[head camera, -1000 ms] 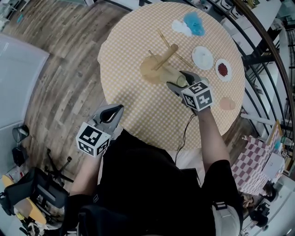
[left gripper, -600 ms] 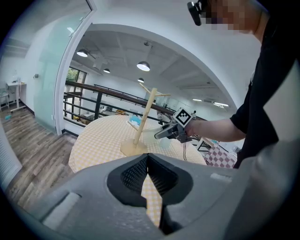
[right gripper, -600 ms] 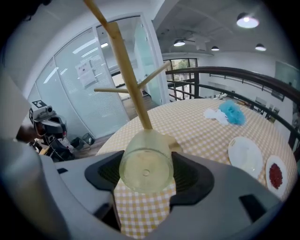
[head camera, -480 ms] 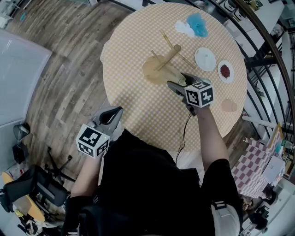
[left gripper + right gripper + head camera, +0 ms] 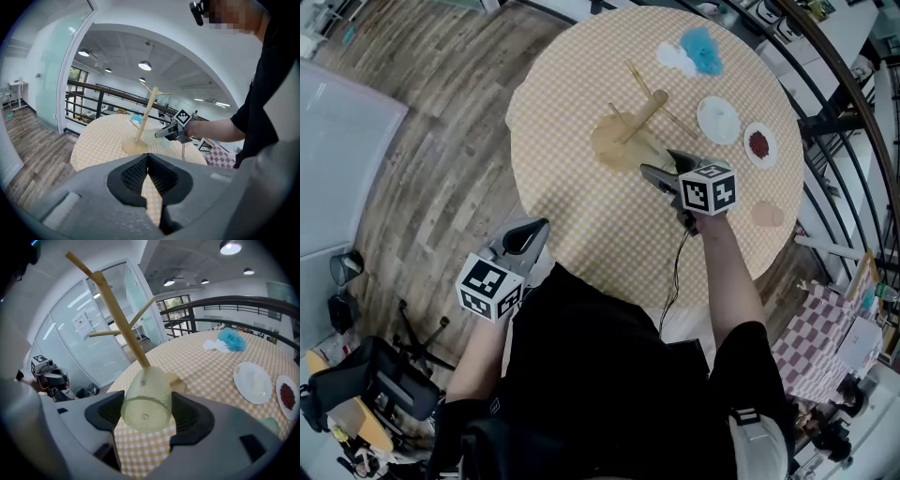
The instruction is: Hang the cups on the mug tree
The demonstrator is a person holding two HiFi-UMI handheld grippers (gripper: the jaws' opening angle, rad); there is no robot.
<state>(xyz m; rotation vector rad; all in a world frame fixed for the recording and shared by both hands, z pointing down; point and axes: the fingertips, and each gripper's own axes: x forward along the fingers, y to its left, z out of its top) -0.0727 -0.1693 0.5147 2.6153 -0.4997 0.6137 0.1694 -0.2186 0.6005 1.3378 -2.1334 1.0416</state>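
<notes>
Right gripper clamps a translucent pale-green cup by its sides, just in front of the wooden mug tree. The left gripper is closed and empty, off the table's edge. Every visible peg is bare, so I judge hanging has barely begun.

Left hand-held gripper closed, right one clamped.

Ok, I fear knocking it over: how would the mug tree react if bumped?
Probably tips easily: the mug tree is tall and slim on a small base. Likely light, being thin wood. Its bare pegs look stiff.
</notes>
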